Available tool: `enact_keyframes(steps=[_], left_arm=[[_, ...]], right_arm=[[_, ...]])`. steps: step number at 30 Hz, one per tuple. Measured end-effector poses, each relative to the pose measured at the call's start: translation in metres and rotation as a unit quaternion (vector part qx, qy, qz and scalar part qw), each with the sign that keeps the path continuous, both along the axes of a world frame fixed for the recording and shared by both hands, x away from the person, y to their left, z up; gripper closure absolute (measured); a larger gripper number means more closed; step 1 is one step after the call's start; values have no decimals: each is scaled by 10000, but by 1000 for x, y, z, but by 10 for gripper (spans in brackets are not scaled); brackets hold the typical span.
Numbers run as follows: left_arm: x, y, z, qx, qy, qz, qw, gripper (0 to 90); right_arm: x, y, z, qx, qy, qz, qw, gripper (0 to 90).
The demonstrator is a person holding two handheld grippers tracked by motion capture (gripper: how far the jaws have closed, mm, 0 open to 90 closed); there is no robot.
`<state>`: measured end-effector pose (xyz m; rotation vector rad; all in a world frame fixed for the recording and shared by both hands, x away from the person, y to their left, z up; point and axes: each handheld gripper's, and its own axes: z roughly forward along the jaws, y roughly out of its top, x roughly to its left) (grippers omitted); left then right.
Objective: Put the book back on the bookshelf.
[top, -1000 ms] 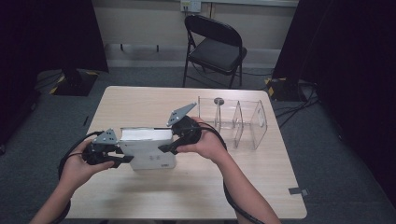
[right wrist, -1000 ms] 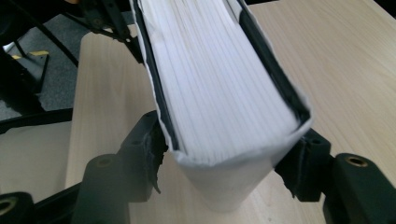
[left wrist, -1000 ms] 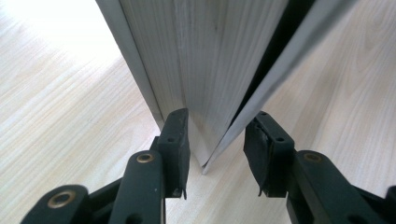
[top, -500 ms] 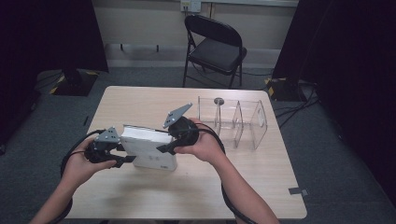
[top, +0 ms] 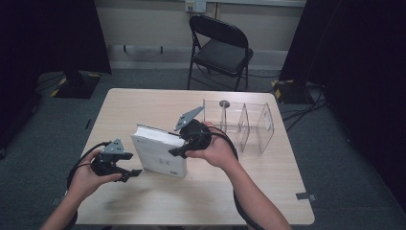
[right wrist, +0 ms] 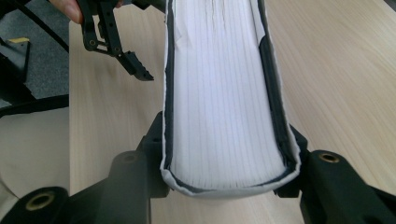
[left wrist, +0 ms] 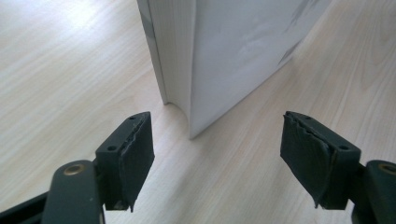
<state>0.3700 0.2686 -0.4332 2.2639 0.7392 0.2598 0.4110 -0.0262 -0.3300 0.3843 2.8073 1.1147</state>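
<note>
White book (top: 158, 152) clamped in right claw (top: 178, 149), left claw (top: 133, 165) open — just beside it

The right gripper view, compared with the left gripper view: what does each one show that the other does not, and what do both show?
Right gripper view: the right hand-held gripper clamped on the white book, page edges facing the camera; farther off, the left hand-held gripper and grey floor.

Left gripper view: the left hand-held gripper's own pads standing wide apart, nothing between them, with the book's lower corner just ahead. Its jaws have just been opening.

Both: the same book and the light wooden table.
</note>
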Motion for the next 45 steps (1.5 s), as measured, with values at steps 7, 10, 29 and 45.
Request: enact_keyframes(steps=[7,10,29,45], left_arm=[[-2,-4,-22,-37,49,29,10000,206],[-3,-8,-29,-53,37,74,10000,194],[-2,-15,-57,61,-44,-20,10000,177],[0,-8,-67,-71,-210,-121,9997,142]], right_arm=[[-3,-8,2,-113,2,-47,9999,516],[-4,-11,3,-140,3,-75,9999,516],[1,-2,14,-290,261,-305,9988,426],[11,39,14,-990,444,-327,9936,435]])
